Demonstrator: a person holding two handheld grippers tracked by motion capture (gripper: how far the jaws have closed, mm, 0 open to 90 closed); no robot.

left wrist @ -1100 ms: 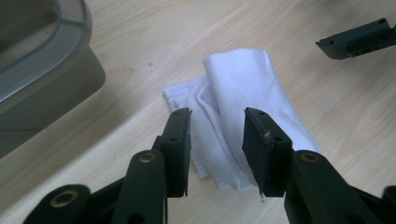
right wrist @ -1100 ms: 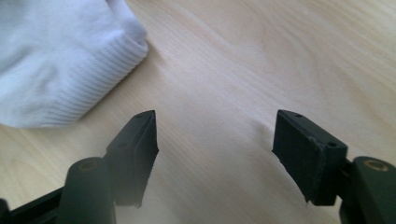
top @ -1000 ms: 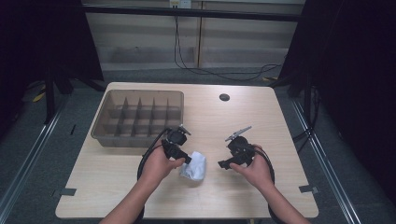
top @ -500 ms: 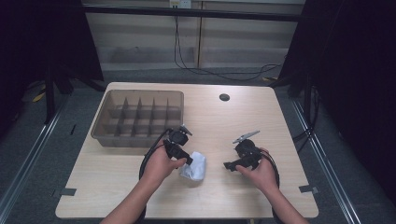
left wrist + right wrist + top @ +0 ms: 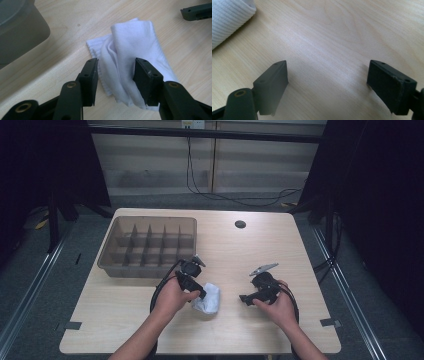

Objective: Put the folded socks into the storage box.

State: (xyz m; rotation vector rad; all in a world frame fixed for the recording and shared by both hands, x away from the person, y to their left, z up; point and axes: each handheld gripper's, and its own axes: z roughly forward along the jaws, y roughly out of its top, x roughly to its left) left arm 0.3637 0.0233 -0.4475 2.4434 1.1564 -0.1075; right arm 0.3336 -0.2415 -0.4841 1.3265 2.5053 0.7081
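A folded white sock (image 5: 207, 298) is seen lying on the light wooden surface (image 5: 250, 250), near its front edge and slightly left of its middle. In the left gripper view the sock (image 5: 130, 67) is shown bunched into soft folds, with its ribbed edge turned toward the grey tray.

The left claw (image 5: 197, 292) is held just over the sock's left side. Its jaws have just been opening, and they are spread partway; the sock's folds lie between them. One pad (image 5: 146, 80) is set against the cloth on one side, while the other pad (image 5: 90, 75) stands at the sock's ribbed edge, and no squeeze on the cloth can be made out, so the sock is taken to be let loose rather than pinched.

The right claw (image 5: 245, 299) is held to the right of the sock, apart from it, above bare wood. Its jaws have also just been opening and are spread wide, with nothing between them. In the right gripper view a corner of the sock (image 5: 229, 17) is seen at the upper left.

A grey tray (image 5: 148, 222) with divided compartments stands behind the left hand, near the surface's back left. A small dark round disc (image 5: 240, 224) is set in the surface farther back.
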